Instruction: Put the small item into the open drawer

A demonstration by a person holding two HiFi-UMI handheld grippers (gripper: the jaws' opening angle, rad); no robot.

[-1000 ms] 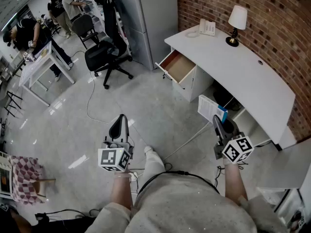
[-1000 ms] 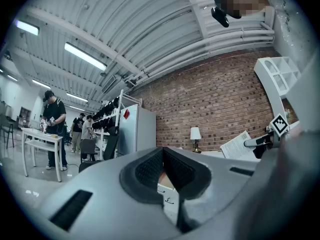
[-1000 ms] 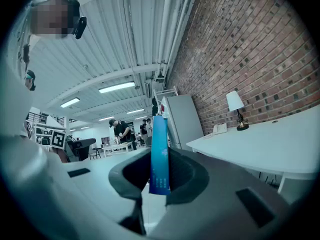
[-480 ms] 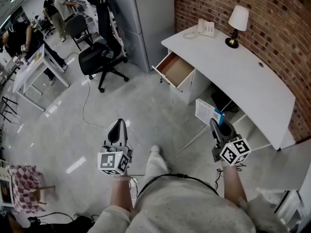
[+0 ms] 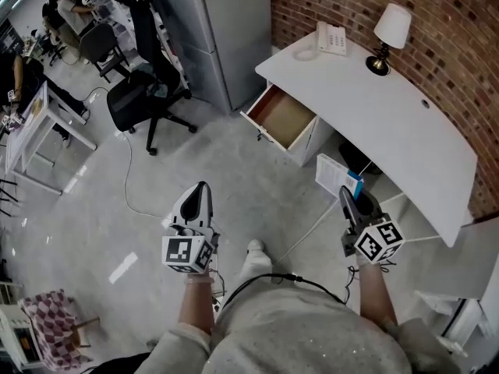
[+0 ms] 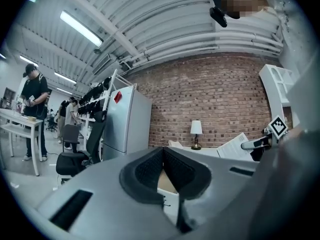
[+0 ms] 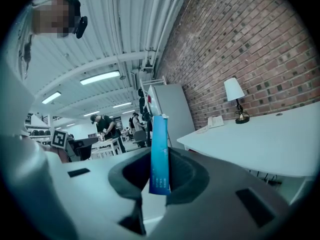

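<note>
The small item is a flat blue and white box [image 5: 337, 174]; it stands on edge between the pads of my right gripper [image 5: 348, 195], which is shut on it. In the right gripper view the box [image 7: 159, 154] rises upright out of the right gripper [image 7: 160, 160]. The open drawer [image 5: 282, 118], wood-lined and empty, sticks out of the white desk [image 5: 390, 123], ahead and to the left of the box. My left gripper [image 5: 201, 189] hangs over the floor, well short of the drawer. In the left gripper view the left gripper [image 6: 163, 152] is shut with nothing in it.
A table lamp [image 5: 387, 33] and a white phone [image 5: 333, 39] stand on the desk by the brick wall. A grey cabinet [image 5: 222, 29] and a black office chair [image 5: 132, 104] stand left of the drawer. A cable [image 5: 129, 185] lies on the floor. People work at far tables.
The view has moved forward and right, so the chair and far tables have slid left. Both grippers keep their pose, and the box stays in the right one.
</note>
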